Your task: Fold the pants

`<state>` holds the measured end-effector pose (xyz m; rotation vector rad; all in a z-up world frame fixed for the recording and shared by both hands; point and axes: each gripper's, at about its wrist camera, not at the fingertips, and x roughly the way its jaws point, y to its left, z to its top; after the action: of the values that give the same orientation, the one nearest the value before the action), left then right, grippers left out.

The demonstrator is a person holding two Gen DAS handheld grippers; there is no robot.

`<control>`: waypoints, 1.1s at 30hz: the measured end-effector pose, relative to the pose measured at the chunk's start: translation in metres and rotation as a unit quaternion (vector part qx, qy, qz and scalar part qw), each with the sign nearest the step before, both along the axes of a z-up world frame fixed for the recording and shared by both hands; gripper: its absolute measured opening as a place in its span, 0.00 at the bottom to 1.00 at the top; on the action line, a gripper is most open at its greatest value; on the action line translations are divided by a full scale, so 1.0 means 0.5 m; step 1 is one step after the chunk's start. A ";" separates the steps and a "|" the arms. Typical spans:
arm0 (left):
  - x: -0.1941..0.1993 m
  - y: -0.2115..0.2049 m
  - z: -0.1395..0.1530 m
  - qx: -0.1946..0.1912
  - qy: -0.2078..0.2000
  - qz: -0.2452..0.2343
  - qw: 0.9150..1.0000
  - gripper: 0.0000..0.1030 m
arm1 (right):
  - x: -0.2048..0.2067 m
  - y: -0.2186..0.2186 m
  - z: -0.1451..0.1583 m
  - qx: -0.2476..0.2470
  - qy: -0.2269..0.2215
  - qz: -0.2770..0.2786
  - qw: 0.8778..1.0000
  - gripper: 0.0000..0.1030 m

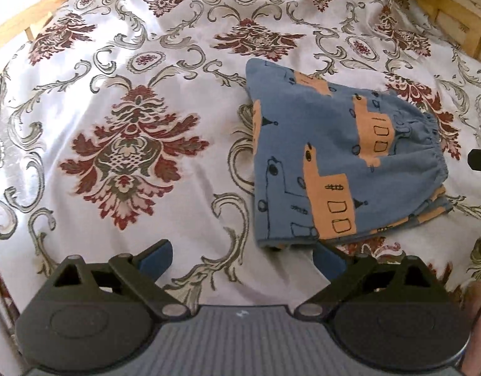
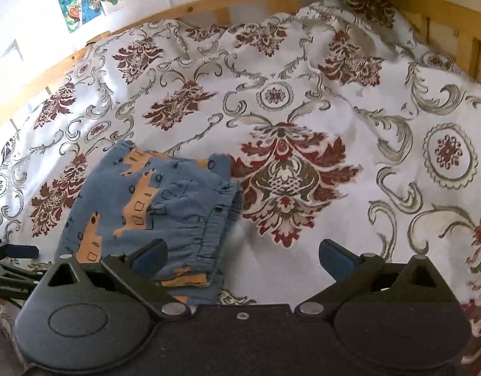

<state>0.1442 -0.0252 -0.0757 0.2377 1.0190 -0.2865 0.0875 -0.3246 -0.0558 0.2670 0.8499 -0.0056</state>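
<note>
Left gripper [image 1: 242, 258]: released, blue-padded jaws spread wide and holding nothing; it sits at the bottom of the left wrist view, its right pad just beside the near edge of the cloth.

Right gripper [image 2: 242, 258]: also spread wide and empty, at the bottom of the right wrist view; its left finger overlaps the near corner of the cloth in the picture, but whether it touches cannot be told.

Pants [image 1: 337, 163]: small blue children's pants with orange house-like prints, lying as a compact stack of layers on the bedspread, centre right in the left wrist view and lower left [image 2: 152, 206] in the right wrist view. They look already folded.

Handling: judged light, soft and limp, thin knit that will sag and slide open if lifted by one layer; not fragile, not slippery on the woven cover.

Where to grip: best pinched through all layers at a folded edge, or at the gathered elastic waistband [image 1: 428, 144], the firmest part.

Orientation: the waistband faces the right edge of the left wrist view, the fold line faces left; the stack is nearly square, its slightly longer axis running from near to far.

Bedspread [image 1: 130, 94]: white with dark red damask motifs, somewhat rumpled, filling both views.

Bed frame [image 2: 209, 3]: pale wood rail along the top of the right wrist view.
</note>
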 end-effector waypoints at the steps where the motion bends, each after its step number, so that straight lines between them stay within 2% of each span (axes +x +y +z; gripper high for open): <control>1: 0.000 0.001 0.003 0.004 -0.001 0.002 1.000 0.97 | 0.002 -0.001 -0.002 0.002 0.005 -0.001 1.000 0.99; 5: 0.008 0.010 0.018 0.023 0.003 -0.001 1.000 0.99 | 0.014 -0.007 -0.012 0.019 0.020 -0.002 1.000 0.99; 9: 0.045 0.019 0.047 0.029 0.014 -0.036 0.999 1.00 | 0.034 -0.020 -0.028 0.077 0.032 0.016 0.996 0.99; 11: 0.069 0.018 0.059 0.019 0.013 -0.061 0.998 1.00 | 0.055 -0.024 -0.033 0.108 0.031 0.050 0.992 0.99; 14: 0.104 0.009 0.063 -0.019 -0.006 -0.107 0.994 1.00 | 0.086 -0.022 -0.037 0.122 0.021 0.105 0.987 0.99; 17: 0.140 0.005 0.043 -0.070 -0.024 -0.145 0.987 1.00 | 0.117 -0.032 -0.054 0.131 0.023 0.146 0.980 0.99; 19: 0.162 0.008 0.023 -0.117 -0.016 -0.159 0.980 1.00 | 0.139 -0.054 -0.079 0.178 0.037 0.148 0.972 0.99; 20: 0.172 0.008 0.013 -0.129 -0.006 -0.161 0.979 1.00 | 0.146 -0.064 -0.090 0.200 0.038 0.149 0.968 0.99; 24: 0.203 0.012 -0.026 -0.156 0.037 -0.162 0.974 1.00 | 0.170 -0.073 -0.110 0.244 0.024 0.164 0.955 1.00; 27: 0.210 0.024 -0.034 -0.183 0.045 -0.154 0.970 1.00 | 0.175 -0.062 -0.117 0.256 0.018 0.171 0.951 1.00; 29: 0.211 0.026 -0.032 -0.195 0.051 -0.157 0.967 0.99 | 0.177 -0.060 -0.120 0.275 0.020 0.180 0.944 1.00; 31: 0.210 0.029 -0.030 -0.212 0.064 -0.159 0.962 0.96 | 0.175 -0.056 -0.120 0.287 0.016 0.183 0.940 1.00; 33: 0.210 0.026 -0.029 -0.213 0.071 -0.165 0.960 0.86 | 0.175 -0.061 -0.123 0.303 0.017 0.175 0.937 0.98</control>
<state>0.2494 -0.0121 -0.0903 -0.0072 1.0308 -0.8259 0.1750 -0.3548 -0.1175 0.6928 0.9082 0.5960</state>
